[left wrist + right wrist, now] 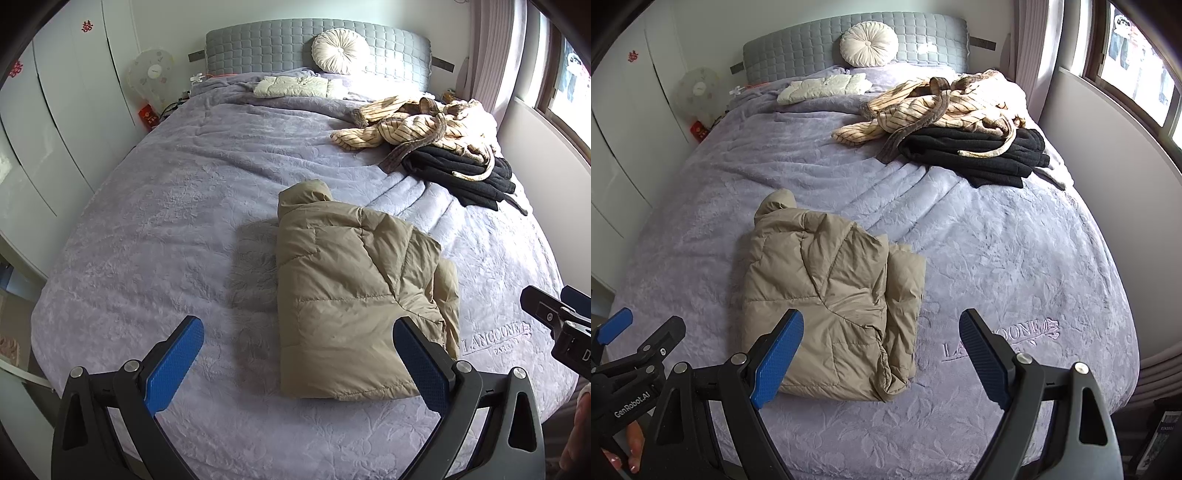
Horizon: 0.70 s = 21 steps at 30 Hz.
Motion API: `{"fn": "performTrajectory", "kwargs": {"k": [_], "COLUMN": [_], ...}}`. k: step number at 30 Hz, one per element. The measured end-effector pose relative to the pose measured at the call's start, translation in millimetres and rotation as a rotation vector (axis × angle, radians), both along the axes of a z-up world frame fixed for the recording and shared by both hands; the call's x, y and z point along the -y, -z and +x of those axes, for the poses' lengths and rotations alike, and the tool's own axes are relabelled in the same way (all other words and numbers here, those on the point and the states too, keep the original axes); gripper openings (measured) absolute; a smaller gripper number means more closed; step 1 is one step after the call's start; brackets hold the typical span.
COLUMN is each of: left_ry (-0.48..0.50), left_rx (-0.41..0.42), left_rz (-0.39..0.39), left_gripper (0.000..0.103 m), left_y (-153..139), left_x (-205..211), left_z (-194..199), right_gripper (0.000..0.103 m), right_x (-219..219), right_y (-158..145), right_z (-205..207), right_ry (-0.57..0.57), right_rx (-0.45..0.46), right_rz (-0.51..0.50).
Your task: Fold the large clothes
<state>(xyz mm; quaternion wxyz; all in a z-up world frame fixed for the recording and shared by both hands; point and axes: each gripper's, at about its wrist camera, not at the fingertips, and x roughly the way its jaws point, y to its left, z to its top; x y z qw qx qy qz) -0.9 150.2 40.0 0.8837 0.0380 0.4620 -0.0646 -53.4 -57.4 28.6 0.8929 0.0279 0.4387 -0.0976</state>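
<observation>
So, through my left wrist camera, my left gripper (297, 343) hangs wide and empty over the bedspread (155, 236), with the tan puffer jacket (354, 295) already folded into a compact block between centre and five o'clock. Through my right wrist camera, my right gripper (881, 338) is also spread wide and holds nothing; the striped robe (923, 107) heaped on the black garment (982, 151) at one o'clock looks unfolded, and nothing blocks my reach.
</observation>
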Motion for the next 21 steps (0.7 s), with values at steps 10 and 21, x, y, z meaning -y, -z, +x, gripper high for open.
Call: {"fn": "performTrajectory", "kwargs": {"k": [10,21], "left_ry": [-0.002,-0.001], "left_rx": [-0.002,-0.002], "left_rz": [0.000,0.001], "left_gripper": [0.102,0.102], "left_y": [0.3,0.7], "left_x": [-0.2,-1.9], "left_z": [0.3,1.0], "right_gripper": [0.088,0.088], "right_x": [0.8,1.1], "right_y": [2.1,3.2], "right_z": [0.5,0.5], "right_ry": [-0.002,-0.003], "right_rx": [-0.008,-0.011], "right_rz": [0.003,0.004]}}
